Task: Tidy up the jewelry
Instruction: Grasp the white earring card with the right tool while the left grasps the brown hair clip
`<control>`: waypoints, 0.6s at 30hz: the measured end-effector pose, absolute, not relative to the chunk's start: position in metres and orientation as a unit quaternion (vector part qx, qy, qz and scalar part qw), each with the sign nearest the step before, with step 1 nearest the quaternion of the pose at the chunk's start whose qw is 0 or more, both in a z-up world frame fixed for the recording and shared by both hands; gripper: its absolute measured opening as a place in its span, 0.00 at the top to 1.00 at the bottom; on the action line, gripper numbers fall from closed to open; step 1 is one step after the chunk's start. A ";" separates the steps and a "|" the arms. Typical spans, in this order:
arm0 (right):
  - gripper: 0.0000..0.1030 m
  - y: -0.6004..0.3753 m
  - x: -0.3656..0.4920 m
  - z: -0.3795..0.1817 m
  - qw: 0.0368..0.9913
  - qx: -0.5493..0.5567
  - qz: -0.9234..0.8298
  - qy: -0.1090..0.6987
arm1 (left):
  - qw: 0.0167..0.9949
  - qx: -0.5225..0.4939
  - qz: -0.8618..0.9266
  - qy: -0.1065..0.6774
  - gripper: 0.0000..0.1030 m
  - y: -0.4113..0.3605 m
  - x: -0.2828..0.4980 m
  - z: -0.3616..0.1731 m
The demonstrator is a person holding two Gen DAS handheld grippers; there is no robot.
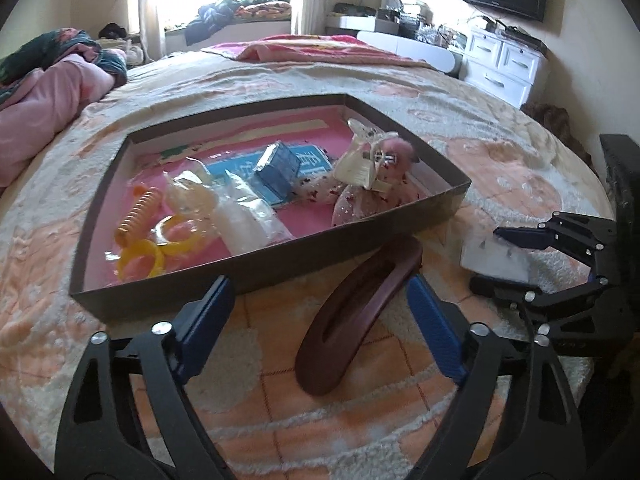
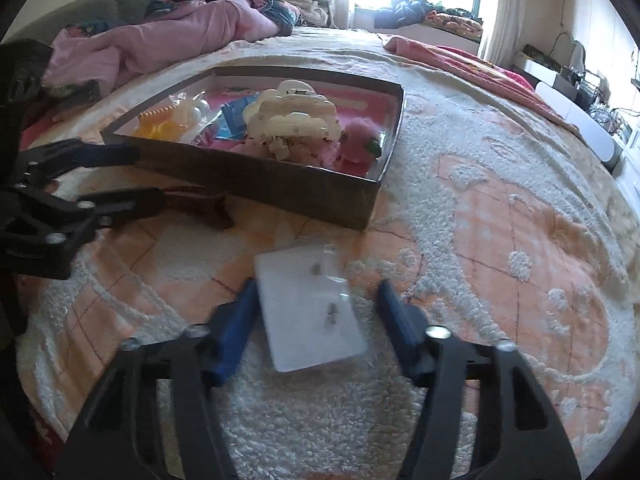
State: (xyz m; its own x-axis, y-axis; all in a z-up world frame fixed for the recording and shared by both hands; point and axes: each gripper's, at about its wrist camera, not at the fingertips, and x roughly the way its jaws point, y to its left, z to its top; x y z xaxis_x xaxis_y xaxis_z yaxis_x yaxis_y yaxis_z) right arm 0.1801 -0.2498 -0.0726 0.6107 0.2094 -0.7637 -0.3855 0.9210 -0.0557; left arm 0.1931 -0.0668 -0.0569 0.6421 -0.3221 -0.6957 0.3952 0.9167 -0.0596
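Observation:
A dark maroon hair clip (image 1: 352, 312) lies on the fluffy blanket in front of a shallow brown box (image 1: 280, 258). My left gripper (image 1: 318, 286) stands open around it; the right finger (image 1: 432, 320) is against the clip's edge and the left finger is well clear. To the right, a white earring card (image 2: 308, 312) in a clear sleeve lies between the fingers of my right gripper (image 2: 318, 284). Its left pad is at the card's edge, and a gap shows at the right pad. From the right wrist view the left gripper (image 2: 149, 175) and clip (image 2: 196, 200) appear beside the box (image 2: 280, 184).
The box holds yellow and orange hair clips (image 1: 140, 240), clear bags (image 1: 240, 216), a small blue case (image 1: 276, 172), a cream claw clip (image 2: 292, 120) and a pink pom-pom (image 2: 358, 136). Pink bedding (image 2: 160, 40) is piled beyond it. A white dresser (image 1: 500, 64) stands past the bed.

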 end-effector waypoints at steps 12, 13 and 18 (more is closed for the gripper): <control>0.61 -0.255 0.183 -0.063 0.893 -0.076 0.175 0.408 | 0.886 0.072 -0.230 0.397 0.80 -0.085 0.195 -0.070; 0.61 -0.256 0.183 -0.062 0.894 -0.073 0.175 0.406 | 0.884 0.073 -0.234 0.397 0.85 -0.086 0.195 -0.070; 0.61 -0.258 0.181 -0.054 0.897 -0.064 0.182 0.397 | 0.881 0.091 -0.249 0.391 0.92 -0.095 0.183 -0.066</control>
